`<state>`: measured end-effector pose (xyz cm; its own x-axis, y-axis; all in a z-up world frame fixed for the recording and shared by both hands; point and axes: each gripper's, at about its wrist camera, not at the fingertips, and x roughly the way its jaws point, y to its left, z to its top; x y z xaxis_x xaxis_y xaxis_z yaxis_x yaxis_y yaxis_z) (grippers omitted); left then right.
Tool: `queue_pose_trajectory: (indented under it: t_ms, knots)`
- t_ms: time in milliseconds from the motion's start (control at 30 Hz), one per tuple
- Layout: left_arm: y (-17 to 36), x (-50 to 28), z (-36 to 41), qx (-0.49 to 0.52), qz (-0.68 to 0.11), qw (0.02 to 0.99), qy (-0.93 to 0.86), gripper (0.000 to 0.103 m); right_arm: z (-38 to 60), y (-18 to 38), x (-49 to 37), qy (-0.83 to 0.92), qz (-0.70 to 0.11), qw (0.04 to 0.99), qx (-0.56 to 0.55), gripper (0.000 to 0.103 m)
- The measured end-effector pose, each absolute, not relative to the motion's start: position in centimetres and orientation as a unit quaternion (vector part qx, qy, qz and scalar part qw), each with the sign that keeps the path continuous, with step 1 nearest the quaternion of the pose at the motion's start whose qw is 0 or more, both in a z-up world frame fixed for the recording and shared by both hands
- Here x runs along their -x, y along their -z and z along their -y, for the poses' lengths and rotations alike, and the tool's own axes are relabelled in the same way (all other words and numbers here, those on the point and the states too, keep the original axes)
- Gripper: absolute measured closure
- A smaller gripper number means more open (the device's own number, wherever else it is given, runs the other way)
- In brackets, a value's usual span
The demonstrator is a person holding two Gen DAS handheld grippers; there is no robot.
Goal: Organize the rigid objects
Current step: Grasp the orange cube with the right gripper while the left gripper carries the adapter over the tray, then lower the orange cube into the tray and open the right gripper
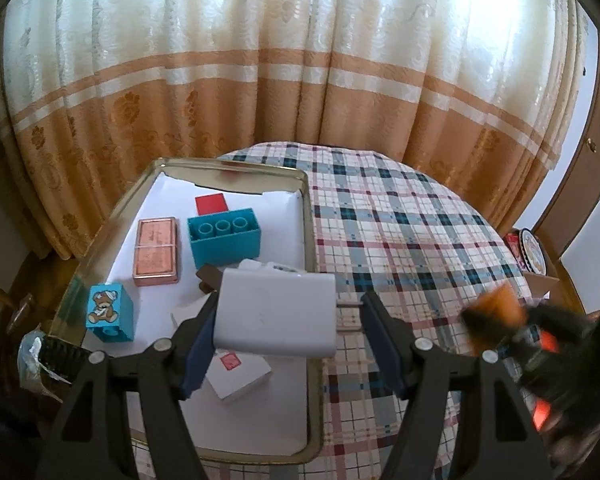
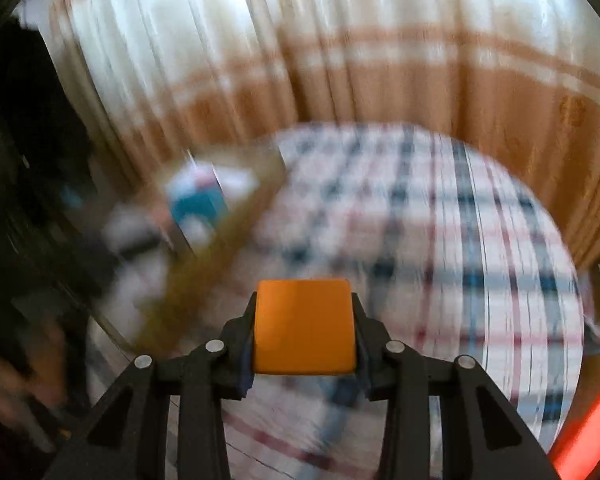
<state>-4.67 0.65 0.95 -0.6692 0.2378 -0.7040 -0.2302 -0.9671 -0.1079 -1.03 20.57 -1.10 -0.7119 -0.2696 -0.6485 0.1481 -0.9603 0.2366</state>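
A gold metal tray point(image 1: 306, 216) lined with white paper sits on the left of a plaid-covered table point(image 1: 400, 224). It holds a teal block with three holes point(image 1: 224, 242), a red block point(image 1: 211, 204), a copper box point(image 1: 156, 251), a teal bear block point(image 1: 110, 312), a brown piece point(image 1: 208, 278) and a white card box point(image 1: 240, 376). My left gripper point(image 1: 290, 320) hangs over the tray's right edge with a white charger point(image 1: 276, 312) between its fingers; the right finger stands apart from it. My right gripper point(image 2: 304, 332) is shut on an orange block point(image 2: 304, 326), also seen blurred in the left wrist view point(image 1: 496, 308).
Cream and orange curtains point(image 1: 300, 80) hang behind the table. A decorated round tin point(image 1: 530, 248) and a cardboard box point(image 1: 540, 284) stand off the table's right edge. A wooden cabinet point(image 1: 592, 168) is at far right. The right wrist view is motion-blurred.
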Motion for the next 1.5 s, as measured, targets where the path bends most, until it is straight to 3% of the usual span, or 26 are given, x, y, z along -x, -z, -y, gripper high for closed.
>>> queue_pose_trajectory:
  t_ms: [367,767,1500]
  knots:
    - [-1.5,5.4,3.8,0.373,0.016,0.089,-0.923,0.034,-13.2,-4.5,5.3,0.937,0.064,0.144,-0.313,0.062]
    - [-1.9,6.6,7.2,0.345,0.0,0.025,-0.938,0.034,-7.6,-3.7,9.1,0.931,0.068,0.143,-0.33,0.062]
    - [0.1,8.9,7.3,0.369,-0.015,0.013,-0.929,0.034,-7.1,-0.3,12.6,0.919,0.082,0.085,-0.376,0.061]
